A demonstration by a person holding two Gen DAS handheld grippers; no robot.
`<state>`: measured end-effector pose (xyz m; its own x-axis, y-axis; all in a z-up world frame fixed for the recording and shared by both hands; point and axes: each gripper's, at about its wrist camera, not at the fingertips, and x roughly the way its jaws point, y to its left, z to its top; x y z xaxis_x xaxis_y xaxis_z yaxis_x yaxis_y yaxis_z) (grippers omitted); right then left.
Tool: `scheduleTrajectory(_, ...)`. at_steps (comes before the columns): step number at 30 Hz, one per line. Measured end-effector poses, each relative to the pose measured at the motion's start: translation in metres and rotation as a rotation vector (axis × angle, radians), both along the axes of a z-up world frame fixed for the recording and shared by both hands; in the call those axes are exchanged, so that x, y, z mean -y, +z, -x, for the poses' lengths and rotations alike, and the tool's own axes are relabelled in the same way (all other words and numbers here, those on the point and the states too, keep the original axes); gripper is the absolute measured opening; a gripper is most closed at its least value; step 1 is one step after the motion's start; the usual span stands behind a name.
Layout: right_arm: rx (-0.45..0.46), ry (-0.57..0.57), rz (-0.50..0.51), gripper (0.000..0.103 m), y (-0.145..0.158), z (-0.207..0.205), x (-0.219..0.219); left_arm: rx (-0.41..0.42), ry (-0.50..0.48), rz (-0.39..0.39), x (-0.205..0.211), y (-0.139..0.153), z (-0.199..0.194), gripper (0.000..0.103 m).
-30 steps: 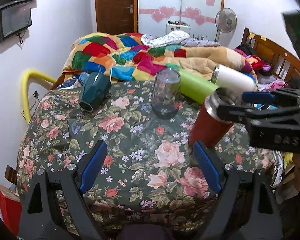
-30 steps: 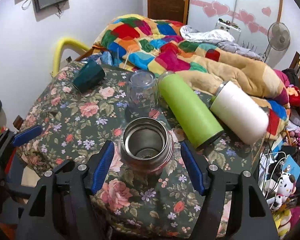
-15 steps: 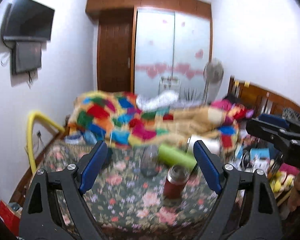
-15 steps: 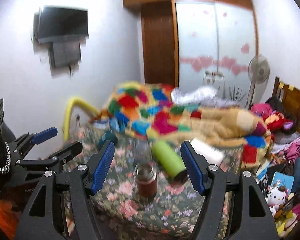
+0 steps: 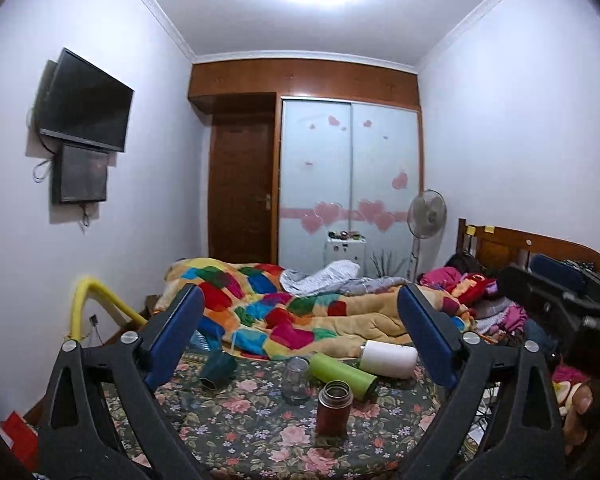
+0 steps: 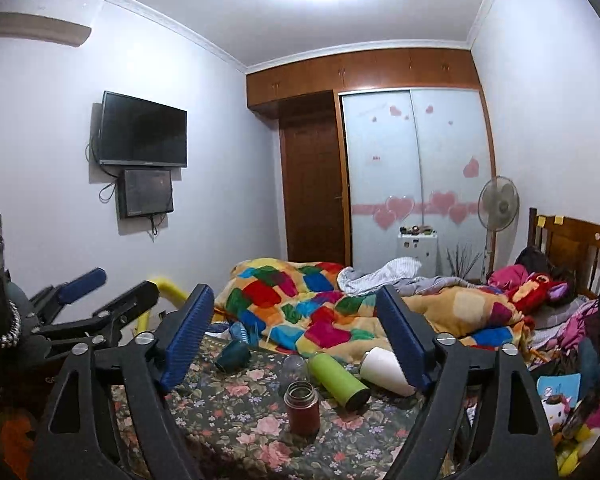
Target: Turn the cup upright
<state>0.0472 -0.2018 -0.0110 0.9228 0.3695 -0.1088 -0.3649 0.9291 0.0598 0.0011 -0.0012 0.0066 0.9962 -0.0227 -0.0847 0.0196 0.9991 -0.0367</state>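
Observation:
A red metal cup [image 5: 333,408] stands upright, mouth up, on the floral tablecloth [image 5: 236,432]; it also shows in the right wrist view [image 6: 302,408]. My left gripper [image 5: 300,340] is open and empty, raised well above and back from the table. My right gripper [image 6: 296,340] is open and empty, also high and back. The left gripper shows at the left of the right wrist view [image 6: 100,296]. The right gripper shows at the right edge of the left wrist view [image 5: 556,296].
On the table lie a green bottle [image 5: 343,374], a white bottle [image 5: 388,358] and a dark teal cup [image 5: 218,368], all on their sides. A clear glass jar [image 5: 295,376] stands mouth down. A bed with a patchwork quilt [image 5: 284,312] lies behind; a fan [image 5: 427,216] stands by the wardrobe.
Both grippers have pulled up and back from the table. The right gripper was around the red cup a second ago and is now clear of it. The cup stays upright.

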Motion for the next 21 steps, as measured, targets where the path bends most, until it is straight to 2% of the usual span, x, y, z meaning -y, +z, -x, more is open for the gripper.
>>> scheduleTrajectory(5,-0.016,-0.021,0.002,0.103,-0.008,0.000,0.000,0.000,0.037,-0.015,-0.001,-0.006,0.006,0.103)
scheduleTrajectory(21,-0.049,-0.038,0.018,0.103,-0.015,0.017,0.012,-0.041,0.022,-0.006,0.003,-0.015,0.006,0.103)
